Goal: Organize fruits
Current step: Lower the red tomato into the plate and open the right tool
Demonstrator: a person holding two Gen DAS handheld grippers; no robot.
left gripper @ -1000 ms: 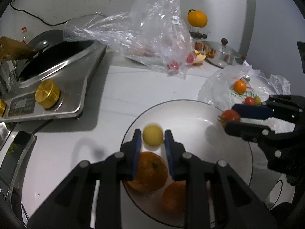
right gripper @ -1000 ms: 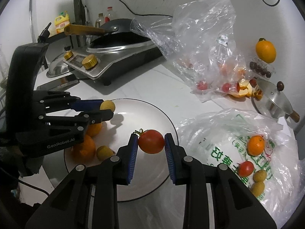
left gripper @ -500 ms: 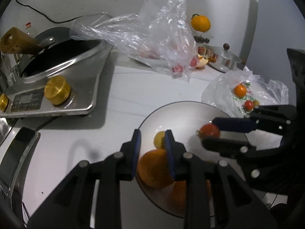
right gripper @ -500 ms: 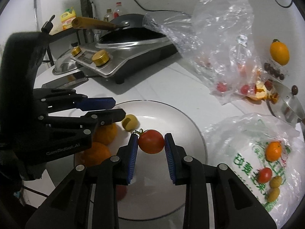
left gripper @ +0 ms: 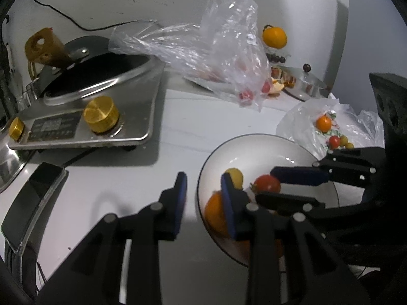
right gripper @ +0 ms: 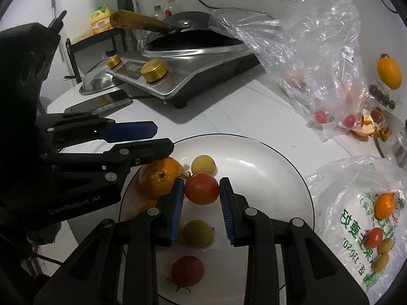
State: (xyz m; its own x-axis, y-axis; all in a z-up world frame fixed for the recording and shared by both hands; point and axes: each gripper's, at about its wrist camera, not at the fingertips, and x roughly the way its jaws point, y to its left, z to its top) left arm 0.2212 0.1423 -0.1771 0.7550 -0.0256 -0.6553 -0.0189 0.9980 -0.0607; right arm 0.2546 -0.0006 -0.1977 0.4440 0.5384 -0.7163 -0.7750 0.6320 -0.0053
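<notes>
Fruits sit partly sorted on the white plate [left gripper: 254, 139]: from my left wrist view, my left gripper [left gripper: 203, 198] is spread wide and empty over the near rim, beside the small yellow fruit [left gripper: 235, 175]. From my right wrist view, my right gripper [right gripper: 201, 198] clasps the tomato [right gripper: 201, 188] just above the plate, near the orange [right gripper: 159, 175]. I should lower it to bare plate before letting go, so it does not roll.
</notes>
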